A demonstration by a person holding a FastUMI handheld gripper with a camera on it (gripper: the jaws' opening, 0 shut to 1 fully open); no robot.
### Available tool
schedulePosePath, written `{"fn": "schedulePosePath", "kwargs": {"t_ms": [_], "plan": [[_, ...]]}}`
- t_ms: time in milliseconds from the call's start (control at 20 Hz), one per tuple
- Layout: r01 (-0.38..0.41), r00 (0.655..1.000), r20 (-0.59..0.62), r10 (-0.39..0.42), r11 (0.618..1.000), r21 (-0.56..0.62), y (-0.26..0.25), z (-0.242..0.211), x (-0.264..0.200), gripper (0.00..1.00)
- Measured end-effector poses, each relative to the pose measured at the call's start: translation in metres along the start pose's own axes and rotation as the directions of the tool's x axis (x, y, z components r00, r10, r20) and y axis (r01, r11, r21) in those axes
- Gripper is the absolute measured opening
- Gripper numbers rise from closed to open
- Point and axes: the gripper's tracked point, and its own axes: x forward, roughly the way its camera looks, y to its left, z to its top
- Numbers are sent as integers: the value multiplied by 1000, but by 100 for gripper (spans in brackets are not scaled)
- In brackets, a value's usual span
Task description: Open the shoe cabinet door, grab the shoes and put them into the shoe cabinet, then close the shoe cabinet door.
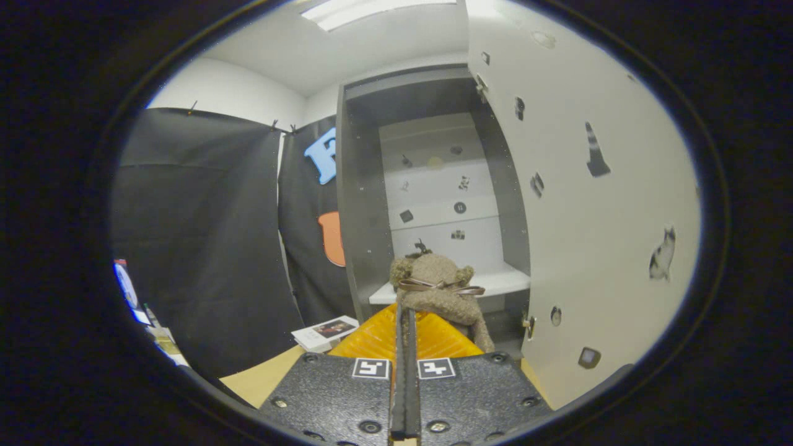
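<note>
My fingers [406, 322] are pinched tight on a fuzzy brown shoe [441, 286] w/ a ribbon bow, held up just in front of the open shoe cabinet [433, 179]. Cabinet door [588, 204] swung open to the right; white shelf [502, 282] right behind the shoe.

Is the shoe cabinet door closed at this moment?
No, the door stands swung open beside the gripper, which is shut on a fuzzy brown shoe, and the cabinet's white shelf shows beyond it.
</note>
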Motion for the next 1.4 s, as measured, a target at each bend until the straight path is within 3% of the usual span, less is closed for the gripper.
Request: {"fn": "schedulePosePath", "kwargs": {"t_ms": [450,700,1050,1400], "plan": [[113,975,196,-103,993,-39,-21,139,24,4],[164,976,162,-145,980,-111,-36,157,74,4],[182,983,18,-181,977,-111,-58,132,166,4],[225,968,-67,-243,952,-210,-96,86,251,5]]}}
